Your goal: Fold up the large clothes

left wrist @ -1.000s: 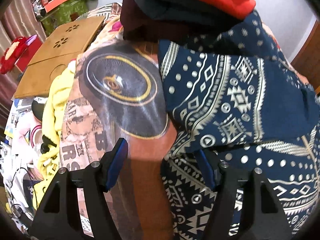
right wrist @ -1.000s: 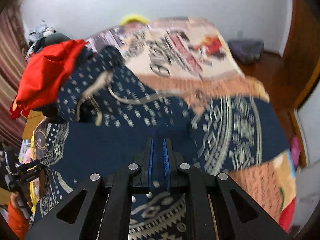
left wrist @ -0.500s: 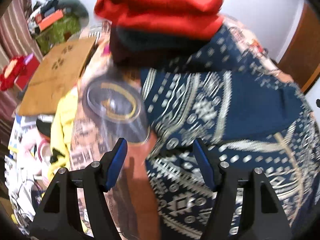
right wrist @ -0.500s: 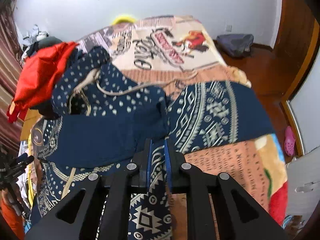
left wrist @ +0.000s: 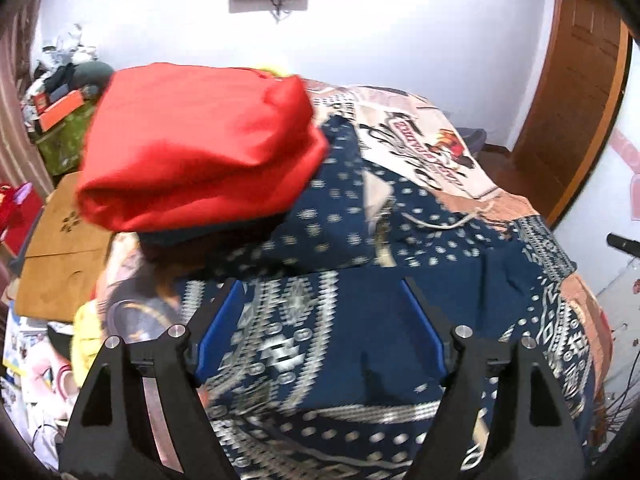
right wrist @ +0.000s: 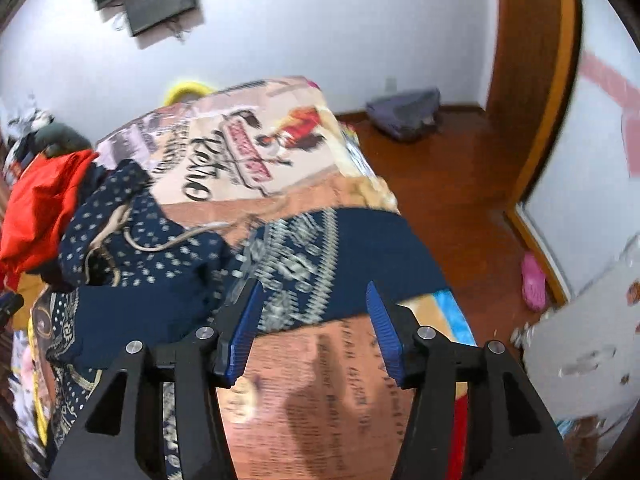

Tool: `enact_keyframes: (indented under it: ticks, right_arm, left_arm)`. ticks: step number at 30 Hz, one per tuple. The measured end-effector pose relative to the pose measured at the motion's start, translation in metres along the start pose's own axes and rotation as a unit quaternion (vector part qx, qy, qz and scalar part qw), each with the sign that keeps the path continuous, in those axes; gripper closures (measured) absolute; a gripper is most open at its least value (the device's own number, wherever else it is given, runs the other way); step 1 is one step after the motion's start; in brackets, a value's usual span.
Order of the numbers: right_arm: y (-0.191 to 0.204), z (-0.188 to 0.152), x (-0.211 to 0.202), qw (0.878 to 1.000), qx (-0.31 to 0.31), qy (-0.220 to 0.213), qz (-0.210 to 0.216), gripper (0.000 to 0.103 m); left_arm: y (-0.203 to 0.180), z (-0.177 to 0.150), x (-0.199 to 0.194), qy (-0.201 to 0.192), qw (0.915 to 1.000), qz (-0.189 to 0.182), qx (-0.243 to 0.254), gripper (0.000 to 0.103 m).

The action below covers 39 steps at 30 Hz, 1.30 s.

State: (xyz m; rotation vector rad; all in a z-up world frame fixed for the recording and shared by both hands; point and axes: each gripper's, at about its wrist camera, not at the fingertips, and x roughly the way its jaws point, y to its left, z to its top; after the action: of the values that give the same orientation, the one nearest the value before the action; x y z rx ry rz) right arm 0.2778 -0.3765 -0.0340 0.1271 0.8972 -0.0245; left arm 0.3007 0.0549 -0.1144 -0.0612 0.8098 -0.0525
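A navy hooded garment with a pale geometric print [left wrist: 360,312] lies spread on the bed; it also shows in the right wrist view [right wrist: 160,280], with one sleeve [right wrist: 340,256] stretched to the right and drawcords near the hood. My left gripper [left wrist: 322,332] is open and empty, raised above the garment's patterned body. My right gripper [right wrist: 316,322] is open and empty, above the sleeve's lower edge and the bedspread.
A stack of folded clothes topped by a red one [left wrist: 200,152] sits at the garment's far left. The printed bedspread [right wrist: 248,160] covers the bed. A wooden board [left wrist: 64,248] and clutter lie left; wooden floor [right wrist: 460,184], a door frame and a pink slipper [right wrist: 534,280] are right.
My right gripper has opened and let go of the garment, then moved right over the sleeve. My left gripper, open throughout, has lifted and tilted up toward the wall.
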Motion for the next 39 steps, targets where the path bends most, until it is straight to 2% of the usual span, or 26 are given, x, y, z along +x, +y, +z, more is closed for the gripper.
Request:
enact_keyframes:
  ticks: [4,8,14,17,21,27,28,31,35,39]
  right_arm:
    - [-0.038,-0.004,0.018,0.997,0.068,0.024,0.014,0.053]
    - [-0.073,-0.009,0.048,0.988,0.14,0.059,0.023,0.053]
    - [-0.099,-0.012,0.088,0.977,0.192,0.093,0.011,0.053]
    - [-0.111,-0.011,0.11,0.966,0.229,0.112,0.039,0.053]
    - [-0.124,-0.012,0.132,0.955,0.27,0.115,0.046,0.053]
    - [-0.13,-0.002,0.145,0.955,0.28,0.098,0.027,0.053]
    - [-0.13,0.0,0.146,0.956,0.278,0.094,0.024,0.057]
    - [-0.13,0.005,0.143,0.958,0.274,0.081,0.005,0.088]
    - [-0.135,0.006,0.121,0.956,0.291,0.038,0.011,0.094]
    - [-0.116,0.021,0.086,0.97,0.244,-0.005,0.01,0.095]
  left_arm:
    - [-0.023,0.0,0.018,0.013,0.9997,-0.013,0.015,0.025]
    - [-0.043,-0.003,0.038,0.031,0.9988,-0.022,0.032,0.025]
    - [-0.057,-0.01,0.067,0.06,0.9968,-0.022,0.048,0.025]
    - [-0.059,-0.016,0.082,0.077,0.9956,-0.022,0.049,0.025]
    - [-0.056,-0.02,0.094,0.09,0.9948,-0.025,0.04,0.025]
    - [-0.049,-0.027,0.106,0.107,0.9939,-0.018,0.023,0.025]
    - [-0.048,-0.028,0.108,0.109,0.9937,-0.016,0.023,0.025]
    - [-0.046,-0.03,0.107,0.106,0.994,-0.006,0.023,0.025]
    - [-0.043,-0.029,0.096,0.092,0.9954,0.003,0.026,0.025]
    - [-0.039,-0.028,0.085,0.083,0.9959,0.009,0.036,0.025]
